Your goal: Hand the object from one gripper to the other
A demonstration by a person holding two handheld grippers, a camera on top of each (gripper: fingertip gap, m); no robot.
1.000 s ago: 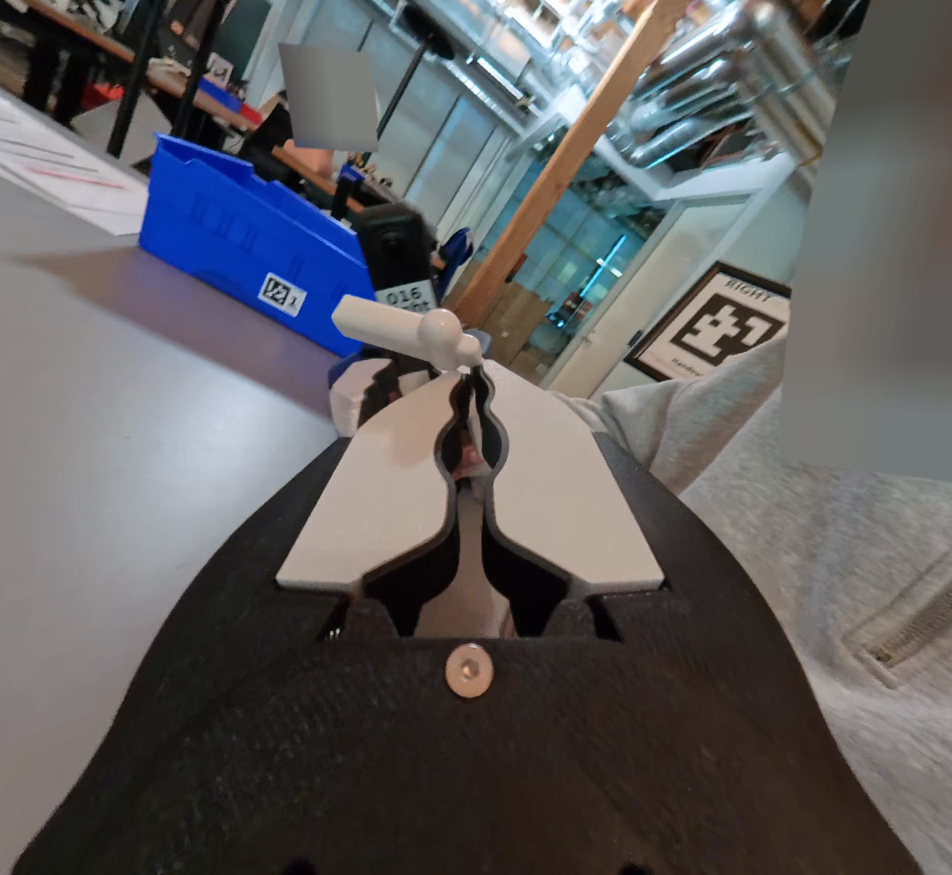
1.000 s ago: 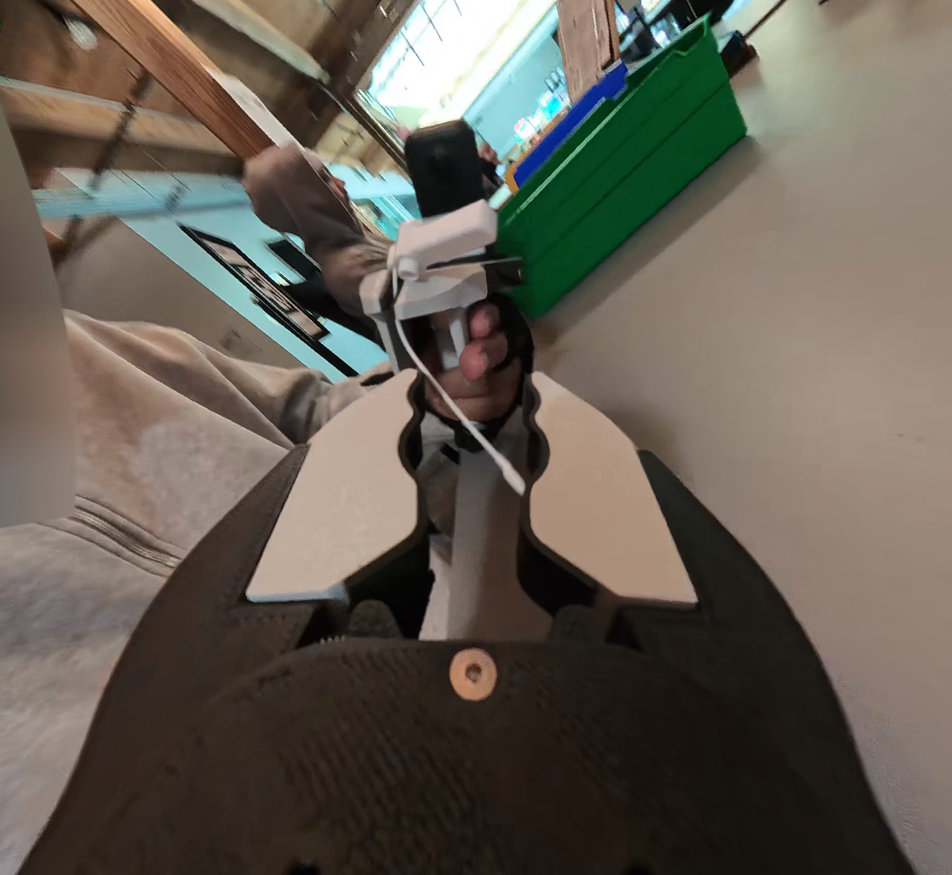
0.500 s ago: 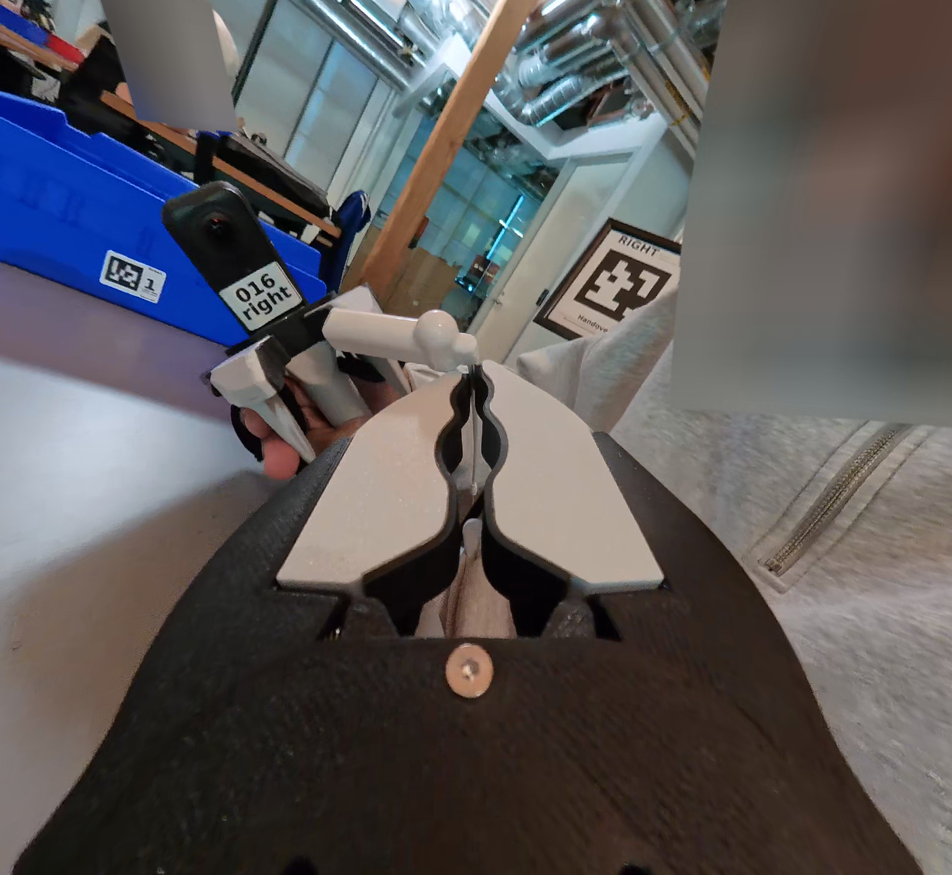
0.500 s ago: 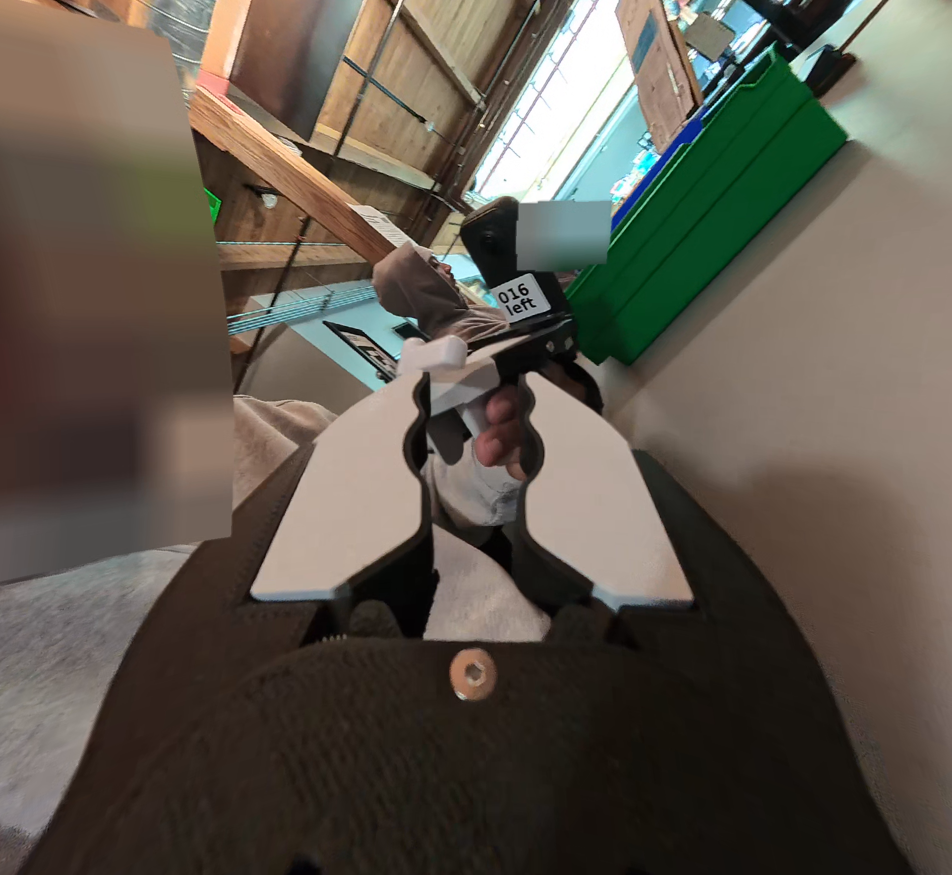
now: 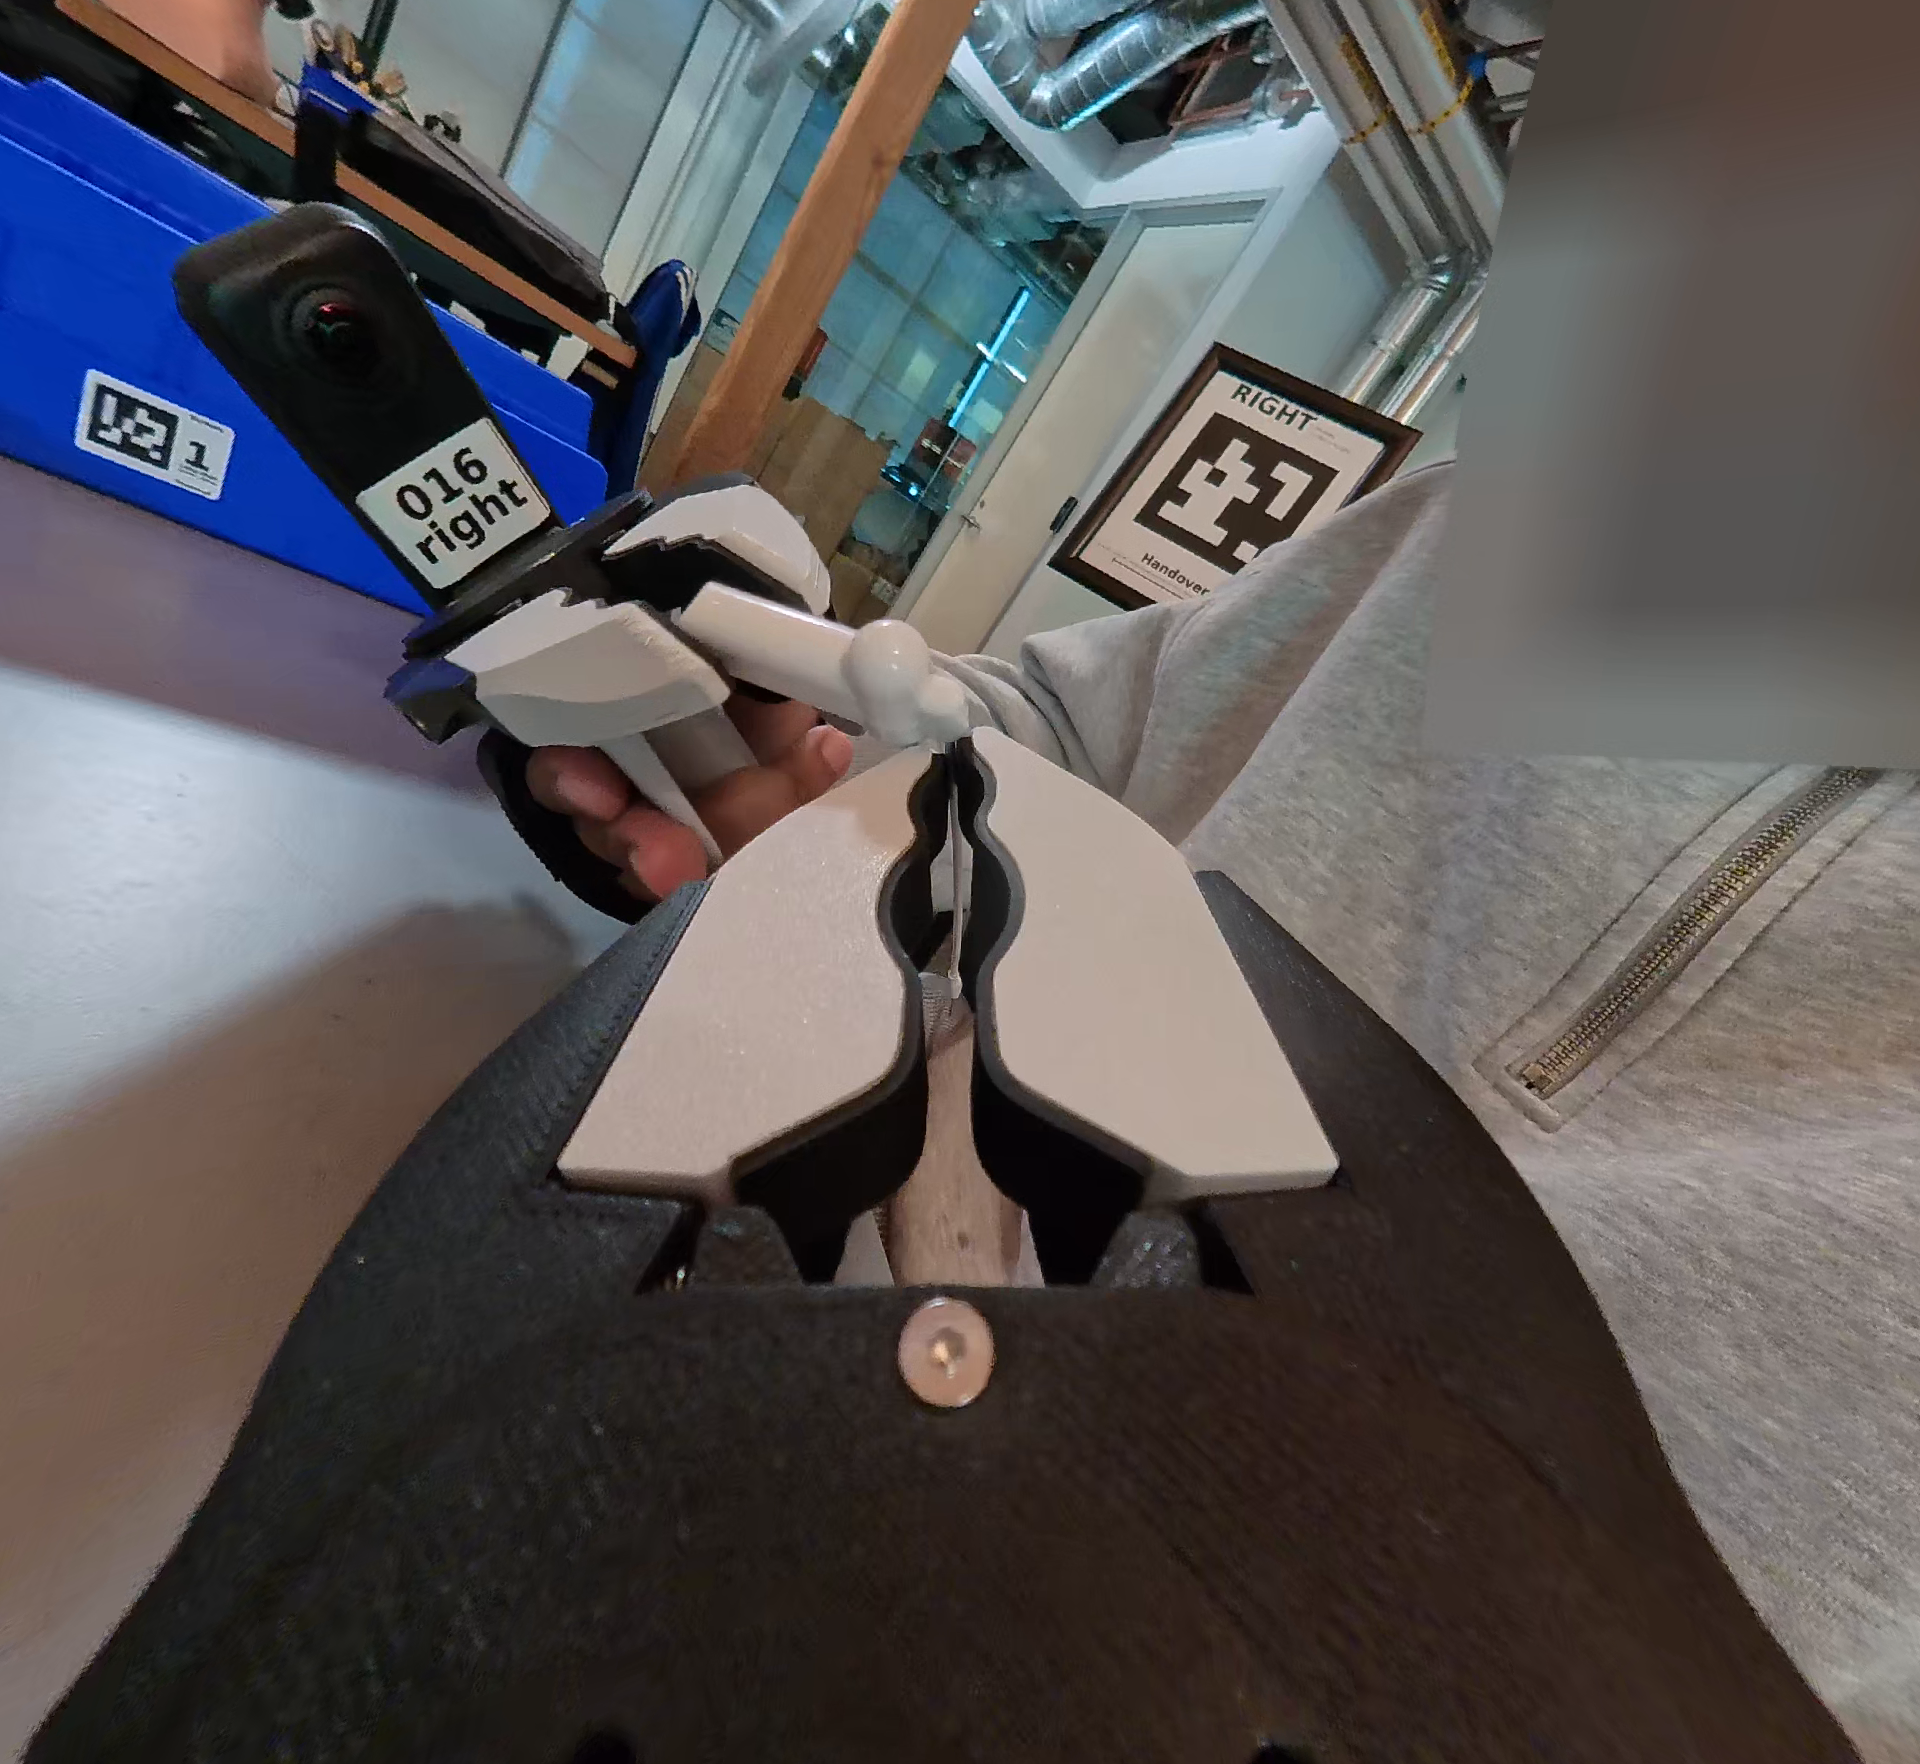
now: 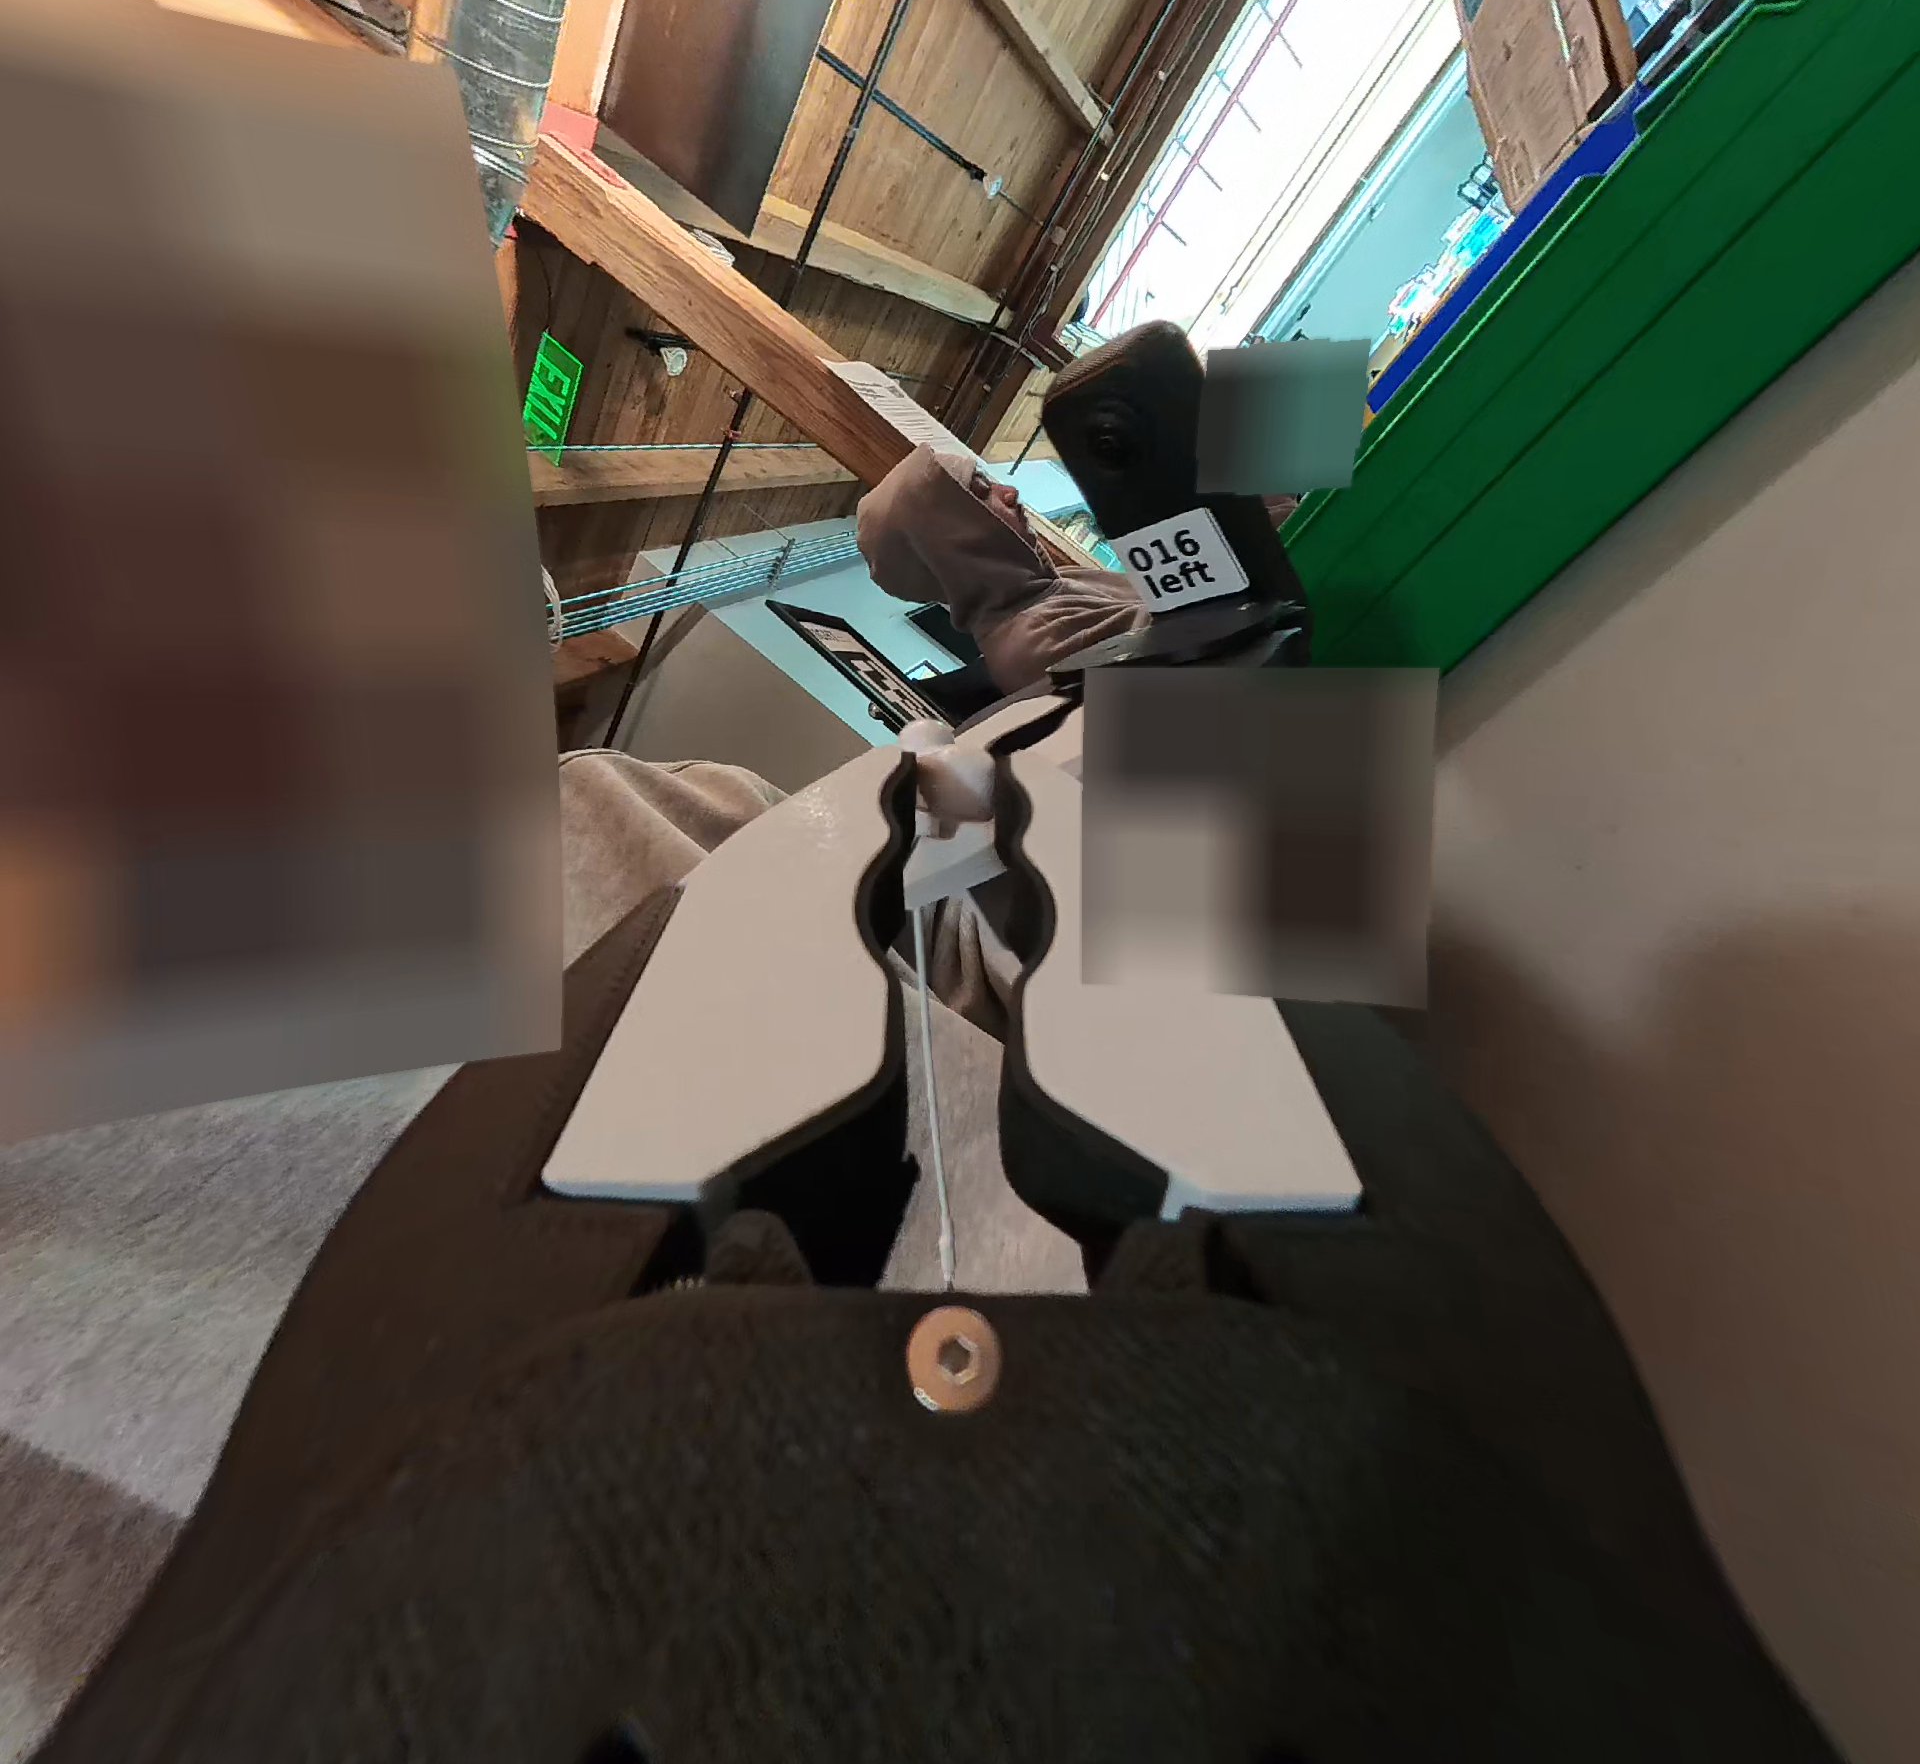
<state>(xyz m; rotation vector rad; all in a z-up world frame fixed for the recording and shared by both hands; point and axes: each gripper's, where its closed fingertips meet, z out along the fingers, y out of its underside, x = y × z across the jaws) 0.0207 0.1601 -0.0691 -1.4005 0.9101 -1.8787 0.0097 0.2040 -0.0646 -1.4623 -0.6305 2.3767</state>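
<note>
The object is a small white plastic tag [image 5: 821, 649] with a round knob and a thin white cord [image 5: 954, 862]. My left gripper [image 5: 954, 758] is shut on the cord at its tips, and the tag's bar sticks out to the left. My right gripper [image 5: 665, 613] comes in from the left, with its fingers closed around the far end of the bar. In the right wrist view the tag [image 6: 951, 795] sits between the tips of my right gripper [image 6: 951, 769], and the cord [image 6: 930, 1070] trails back between the fingers. A blurred patch hides most of the left gripper there.
A blue bin [image 5: 125, 280] stands at the back of the grey table [image 5: 208, 883]. A green bin [image 6: 1662, 312] stands on the table's other side [image 6: 1662, 883]. The person's grey sweater [image 5: 1558, 987] is close on the right. A framed marker sign [image 5: 1236, 478] hangs behind. One gripper's finger ends stand about 4 centimeters off the other's.
The right gripper has come up to the left one and its jaws have narrowed onto the tag's bar. The left gripper has kept its hold on the cord.
</note>
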